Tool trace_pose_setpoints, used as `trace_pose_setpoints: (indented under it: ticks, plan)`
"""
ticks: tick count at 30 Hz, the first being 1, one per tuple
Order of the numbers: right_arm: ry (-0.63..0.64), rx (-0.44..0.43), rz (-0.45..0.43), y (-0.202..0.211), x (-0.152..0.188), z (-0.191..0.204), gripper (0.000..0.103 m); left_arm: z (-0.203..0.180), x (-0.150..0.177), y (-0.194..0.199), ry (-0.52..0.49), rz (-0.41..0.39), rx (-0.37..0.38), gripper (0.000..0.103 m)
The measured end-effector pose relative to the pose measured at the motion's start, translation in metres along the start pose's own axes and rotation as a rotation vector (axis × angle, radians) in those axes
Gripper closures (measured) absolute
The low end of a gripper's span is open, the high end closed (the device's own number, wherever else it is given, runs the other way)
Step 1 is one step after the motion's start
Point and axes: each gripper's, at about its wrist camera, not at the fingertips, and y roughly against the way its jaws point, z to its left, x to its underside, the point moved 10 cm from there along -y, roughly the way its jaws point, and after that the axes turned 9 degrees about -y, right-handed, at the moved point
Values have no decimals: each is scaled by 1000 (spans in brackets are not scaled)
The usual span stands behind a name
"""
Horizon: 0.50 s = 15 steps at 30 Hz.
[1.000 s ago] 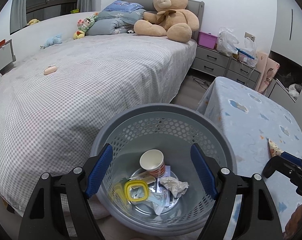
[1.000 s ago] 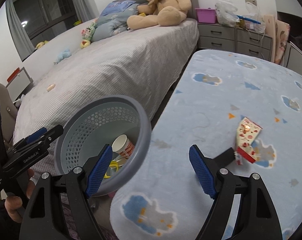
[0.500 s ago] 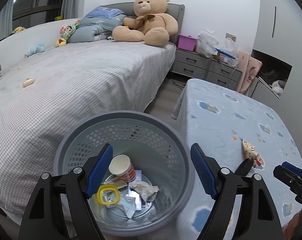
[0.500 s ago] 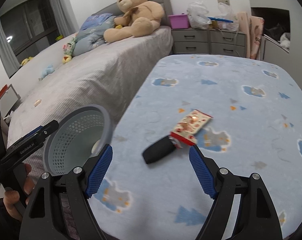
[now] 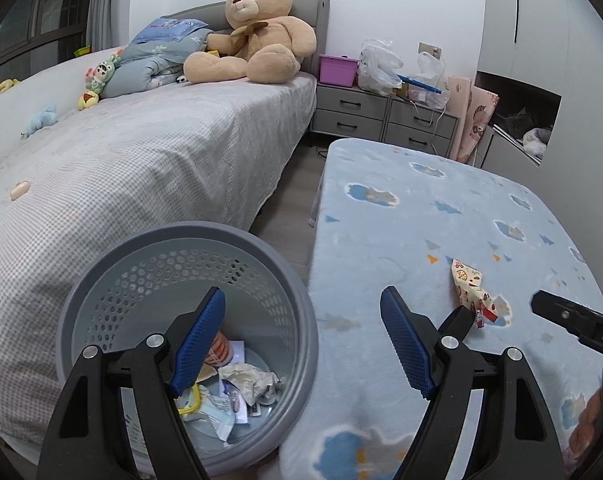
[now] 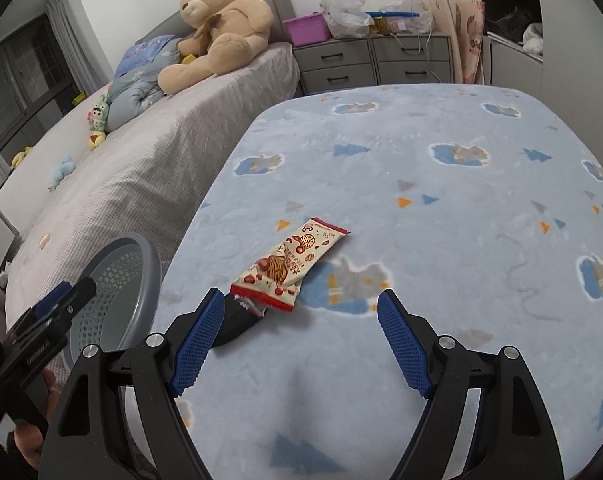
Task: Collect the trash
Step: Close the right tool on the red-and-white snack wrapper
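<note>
The step in hand looks like the approach to the next piece of litter. A cream-and-red printed snack wrapper (image 6: 291,266) lies flat on the pale blue fleece-covered table with cloud and triangle patterns (image 6: 441,208), in its near half and toward the left edge, and a small black object (image 6: 233,324) — too hidden behind a finger to identify — touches the wrapper's near end.

The right gripper (image 6: 299,338) hangs above the table just short of the wrapper, its jaws released wide and nothing between the blue ribbed pads (image 6: 401,344). The wrapper's torn near end sits just beyond the left pad, left of the centre of the gap.

The left gripper (image 5: 303,338) is likewise spread and empty. It hovers over the grey perforated plastic waste basket (image 5: 101,300), which stands at the table's near left corner, between the table and the bed with the grey checked cover (image 5: 141,160). The basket already holds crumpled paper, a paper cup and a yellow ring-shaped piece, so the collecting is partly done, with this wrapper the only loose litter visible on the table.

The next move, as I judge it, calls for the right gripper to go forward and a little left so the wrapper lies between the pads, then descend until the tips press into the fleece — the wrapper is thin and flat, so a shallow pinch could slide over it. The black object beside it may need a separate pick.
</note>
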Motion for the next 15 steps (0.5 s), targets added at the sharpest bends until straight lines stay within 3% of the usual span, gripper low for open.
trace_pose_setpoints:
  ticks: [15]
  plan:
    - [2, 58, 150, -80, -6, 15, 26, -8, 1, -22, -20, 48, 6, 27]
